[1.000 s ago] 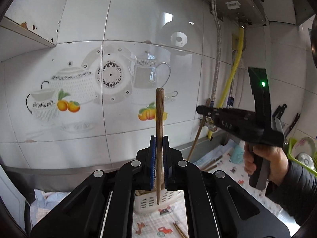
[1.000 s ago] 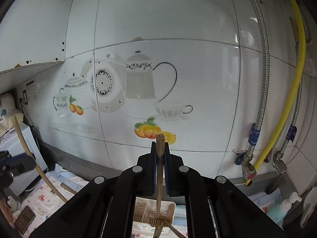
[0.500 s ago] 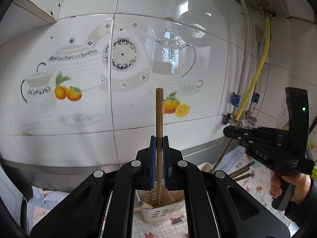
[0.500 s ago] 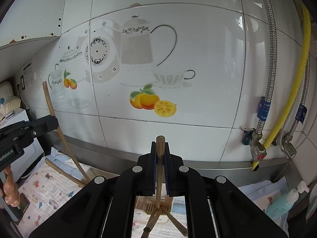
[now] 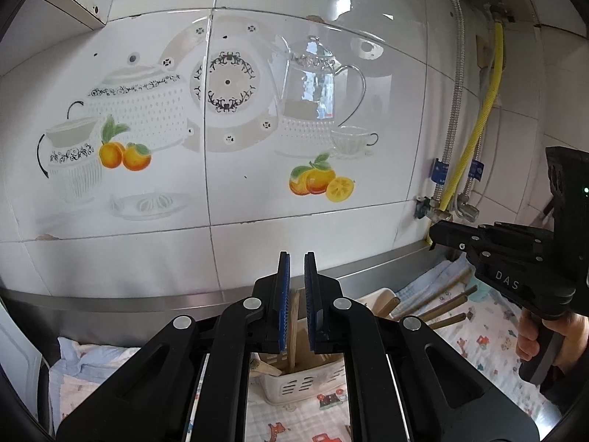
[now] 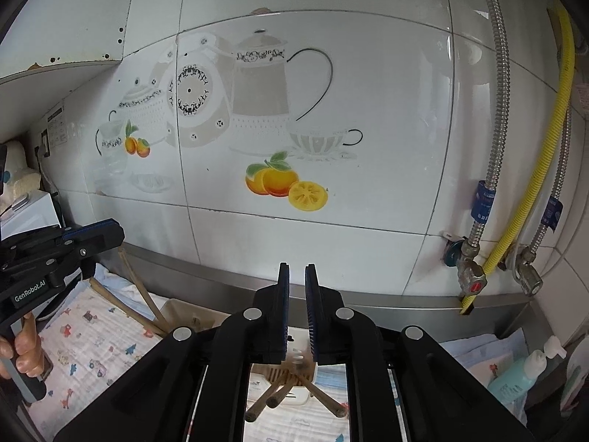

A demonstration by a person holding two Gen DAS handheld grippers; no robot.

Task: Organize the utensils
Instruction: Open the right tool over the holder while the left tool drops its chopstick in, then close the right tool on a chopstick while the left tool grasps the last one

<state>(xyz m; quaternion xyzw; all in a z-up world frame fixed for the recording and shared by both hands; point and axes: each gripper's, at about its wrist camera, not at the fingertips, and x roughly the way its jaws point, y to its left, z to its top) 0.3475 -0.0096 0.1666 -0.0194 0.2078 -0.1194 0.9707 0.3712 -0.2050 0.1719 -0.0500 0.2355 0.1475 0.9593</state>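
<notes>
My left gripper (image 5: 296, 258) has its jaws opening, a narrow gap between the blue pads. A wooden chopstick (image 5: 292, 331) stands below that gap, its lower end in the white slotted basket (image 5: 305, 383), and the pads do not press on it. My right gripper (image 6: 297, 269) is opening too, with nothing gripped. A blurred brown streak shows just beneath it over the basket (image 6: 291, 399), where several chopsticks (image 6: 279, 390) lean outward. Each gripper appears in the other's view: the right one (image 5: 434, 234), the left one (image 6: 110, 232).
A tiled wall with teapot and fruit pictures rises close behind the basket. Metal hoses, a yellow hose (image 6: 533, 184) and valves (image 6: 471, 276) stand at the right. A blue bottle (image 6: 515, 375) sits at the far right. A patterned cloth (image 6: 84, 339) covers the counter.
Both grippers held an upright chopstick half a second ago. Now both pairs of jaws have parted and the chopsticks have dropped down into the basket. Both hands sank a little.
</notes>
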